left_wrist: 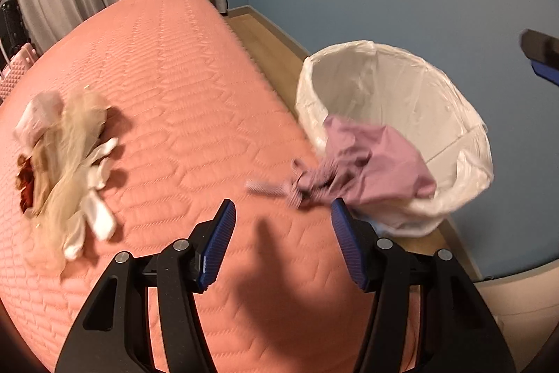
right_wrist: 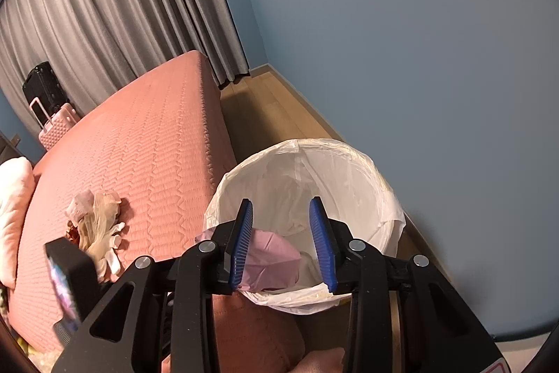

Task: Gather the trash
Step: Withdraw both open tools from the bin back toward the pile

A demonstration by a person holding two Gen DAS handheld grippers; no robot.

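Observation:
A white-lined trash bin (left_wrist: pixel 454 114) stands on the floor beside the pink bed (left_wrist: pixel 167 86). A crumpled pink cloth (left_wrist: pixel 370 163) hangs over the bin's near rim, partly inside; it is blurred. My left gripper (left_wrist: pixel 283 243) is open and empty, just in front of the cloth, above the bed edge. A pile of trash (left_wrist: pixel 66 163), beige, white and red scraps, lies on the bed to the left. My right gripper (right_wrist: pixel 283 243) is open and empty above the bin (right_wrist: pixel 349 177), with the pink cloth (right_wrist: pixel 269 261) under its left finger. The pile also shows in the right wrist view (right_wrist: pixel 94 226).
Grey curtains (right_wrist: pixel 104 23) hang behind the bed. A black and a pink suitcase (right_wrist: pixel 56 117) stand at the far end. A white pillow (right_wrist: pixel 14 205) lies at the left. A blue wall (right_wrist: pixel 419 58) runs along a narrow strip of wooden floor (right_wrist: pixel 279 114).

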